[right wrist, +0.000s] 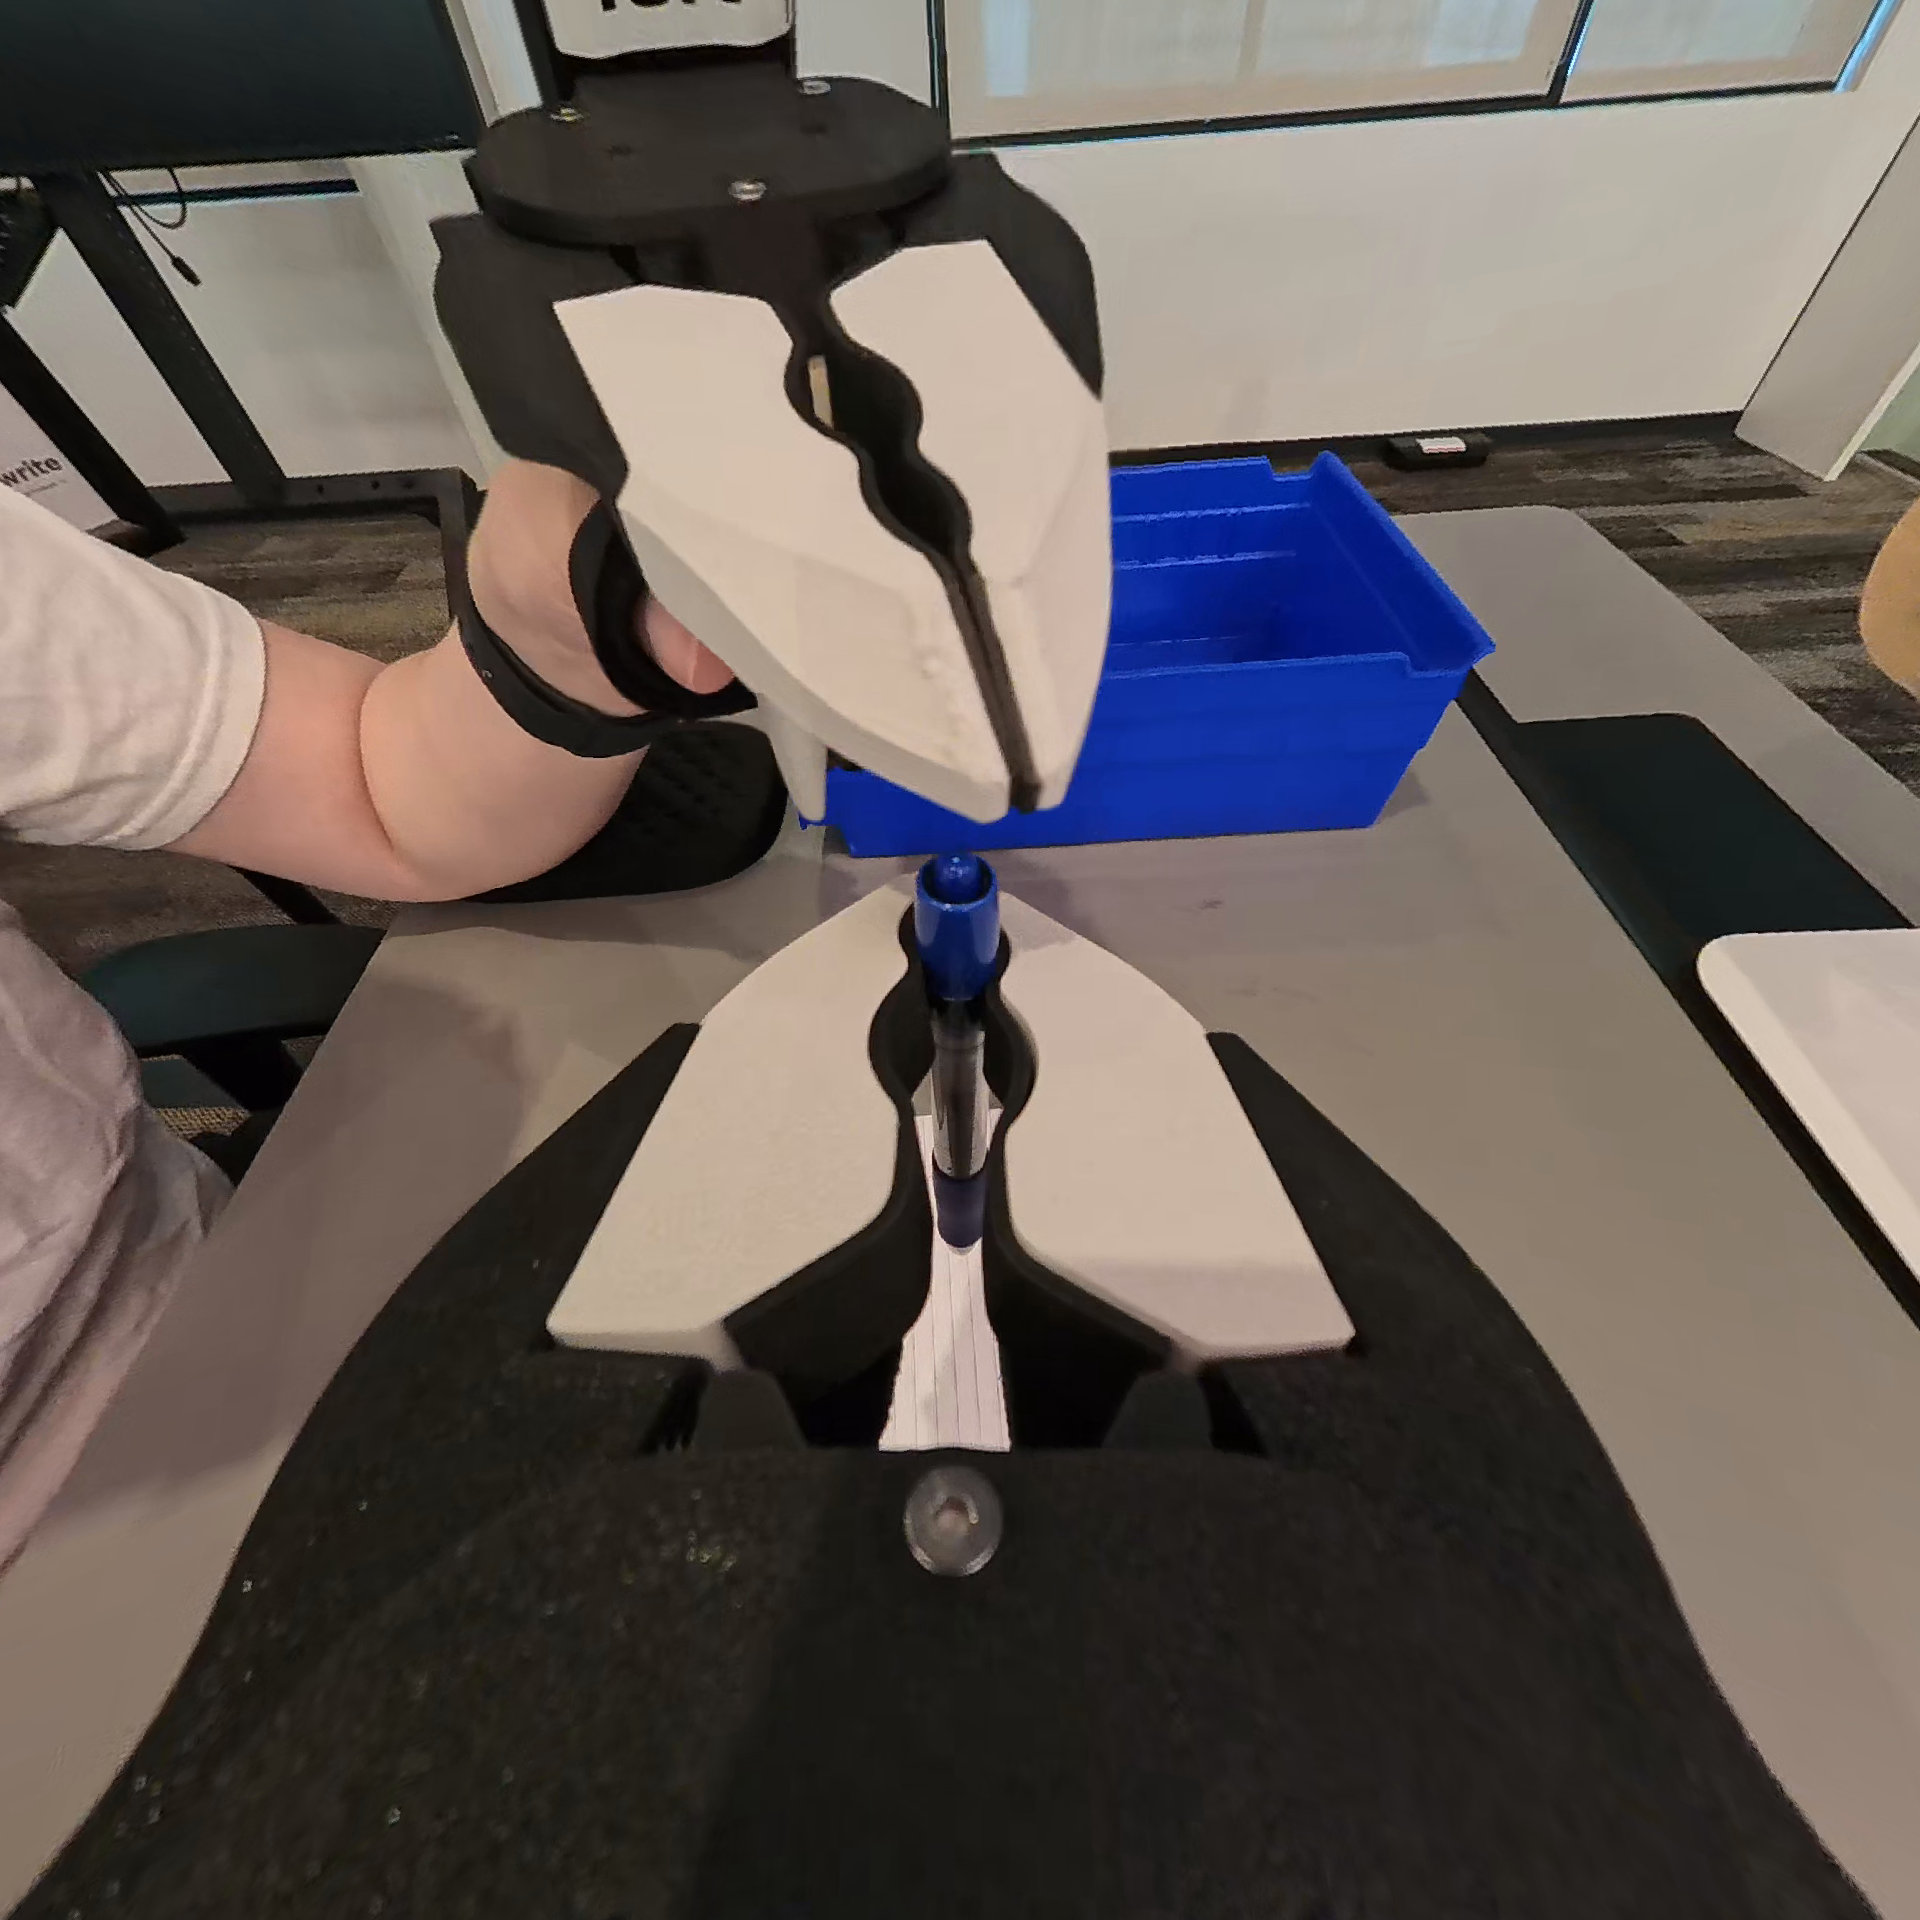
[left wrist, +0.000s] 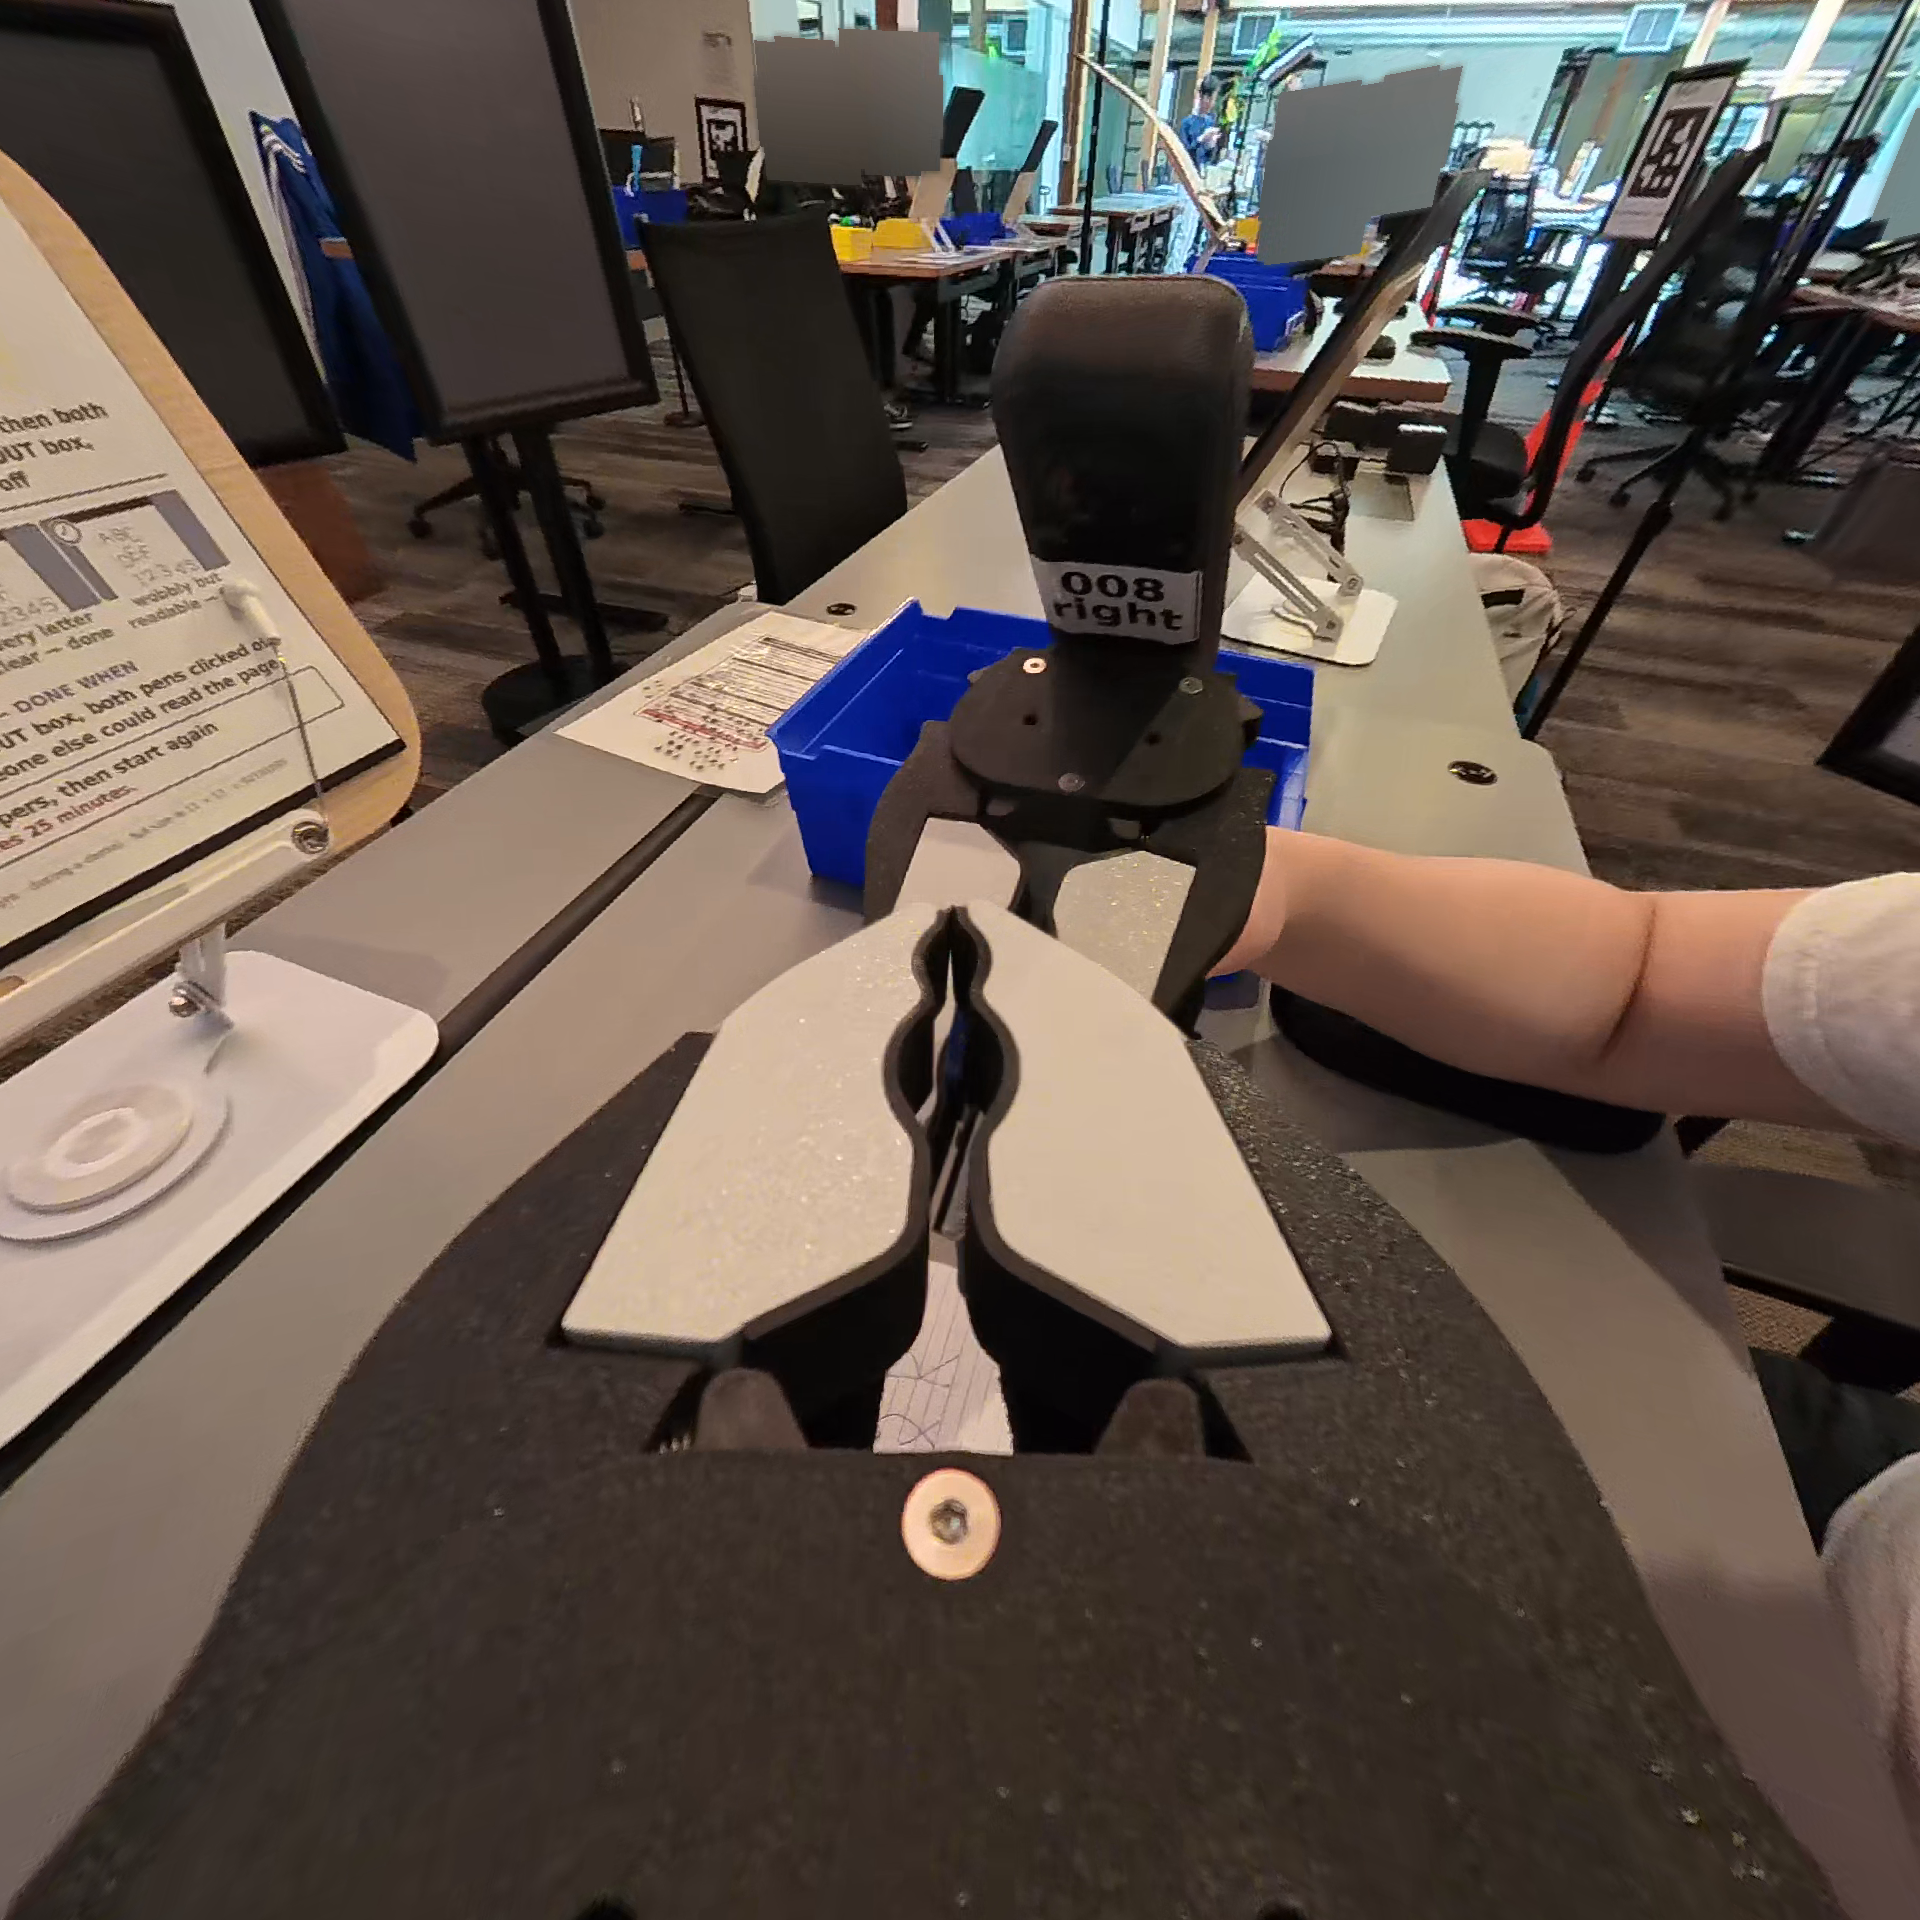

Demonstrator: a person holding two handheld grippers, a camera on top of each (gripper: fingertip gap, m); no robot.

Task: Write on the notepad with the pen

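My right gripper (right wrist: 956,940) is shut on a blue pen (right wrist: 957,935). The pen stands nearly upright, its push-button end up and its tip over the lined notepad (right wrist: 948,1382). My left gripper (right wrist: 1013,795) is shut and empty. Its closed tips hang just above the pen's button, with a small gap. In the left wrist view, my left gripper (left wrist: 951,920) faces the right gripper (left wrist: 1039,914) head-on. A sliver of the pen (left wrist: 954,1044) and of the notepad (left wrist: 940,1392), which bears ink strokes, shows between my fingers. Most of the notepad is hidden.
A blue plastic bin (right wrist: 1299,665) stands on the grey table just beyond the grippers, also seen in the left wrist view (left wrist: 862,717). An instruction sign on a white stand (left wrist: 156,623) is at the left. A printed sheet (left wrist: 727,686) lies by the bin. A person's forearm (left wrist: 1507,987) reaches in. There is about 6 cm between the tips of the two grippers.
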